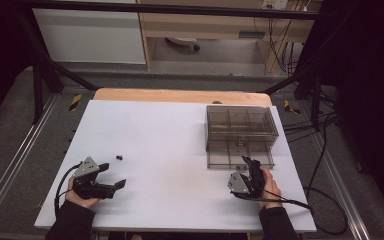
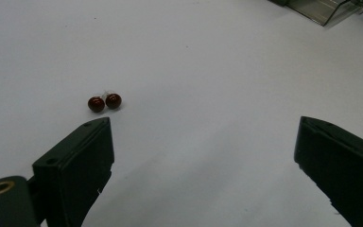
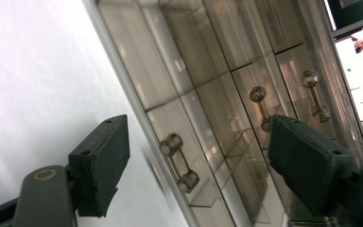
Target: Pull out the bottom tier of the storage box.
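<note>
Two small dark red beads (image 2: 105, 102) lie side by side on the white table (image 1: 170, 150), just ahead of the left jaw of my left gripper (image 2: 204, 124). From above, the beads (image 1: 120, 157) sit slightly beyond that left gripper (image 1: 114, 174), which is open with nothing in it. A smoky clear drawer box (image 1: 240, 122) stands at the right, its bottom drawer (image 1: 240, 159) pulled out. My right gripper (image 1: 250, 164) is at the drawer's front. In the right gripper view, a clear drawer handle (image 3: 179, 163) stands between the jaws of this gripper (image 3: 198, 125), and the pads stay apart from it.
Two more clear handles (image 3: 261, 108) (image 3: 315, 97) show on the box's front. A wooden strip (image 1: 180, 95) borders the table's far edge. Black cables (image 1: 325, 165) trail off the right side, and black frame bars (image 1: 55, 65) rise at the back.
</note>
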Tool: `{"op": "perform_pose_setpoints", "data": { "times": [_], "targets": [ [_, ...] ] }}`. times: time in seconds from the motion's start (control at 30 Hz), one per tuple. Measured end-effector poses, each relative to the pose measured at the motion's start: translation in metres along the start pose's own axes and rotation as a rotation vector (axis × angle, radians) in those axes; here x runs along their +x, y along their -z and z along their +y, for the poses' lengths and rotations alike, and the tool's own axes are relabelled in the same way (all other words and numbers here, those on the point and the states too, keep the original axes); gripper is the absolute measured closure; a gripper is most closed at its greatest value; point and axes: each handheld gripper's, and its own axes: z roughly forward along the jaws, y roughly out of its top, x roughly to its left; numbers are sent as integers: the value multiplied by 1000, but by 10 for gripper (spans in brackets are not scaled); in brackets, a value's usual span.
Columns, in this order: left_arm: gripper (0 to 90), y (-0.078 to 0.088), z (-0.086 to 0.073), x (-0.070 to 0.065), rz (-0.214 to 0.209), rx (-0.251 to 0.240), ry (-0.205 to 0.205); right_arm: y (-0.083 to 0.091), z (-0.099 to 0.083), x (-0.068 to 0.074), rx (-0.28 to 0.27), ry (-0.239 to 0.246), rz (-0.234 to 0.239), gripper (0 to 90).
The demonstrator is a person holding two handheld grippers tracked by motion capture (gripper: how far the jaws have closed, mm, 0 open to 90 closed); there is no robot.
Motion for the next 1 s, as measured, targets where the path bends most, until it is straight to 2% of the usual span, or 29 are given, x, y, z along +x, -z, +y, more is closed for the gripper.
{"op": "perform_pose_setpoints", "data": {
  "times": [0.13, 0.3, 0.43, 0.57, 0.7, 0.87, 1.0],
  "targets": [
    [53, 0, 0, 0, 0, -1, 1, 2, 2, -4, -38, -95, 33, 167],
    [53, 0, 0, 0, 0, -1, 2, 4, 3, -9, -51, -234, 74, 132],
    [53, 0, 0, 0, 0, -1, 2, 4, 3, -12, -50, -336, 126, 108],
    [53, 0, 0, 0, 0, -2, 3, 5, 1, -15, -81, -430, 172, 93],
    [53, 0, 0, 0, 0, 0, 2, 5, -1, -18, -97, -502, 207, 80],
    [53, 0, 0, 0, 1, -1, 3, 6, -3, -20, -106, -564, 247, 67],
    [53, 0, 1, 0, 2, 0, 3, 6, -7, -21, -123, -641, 295, 65]
  ]
}}
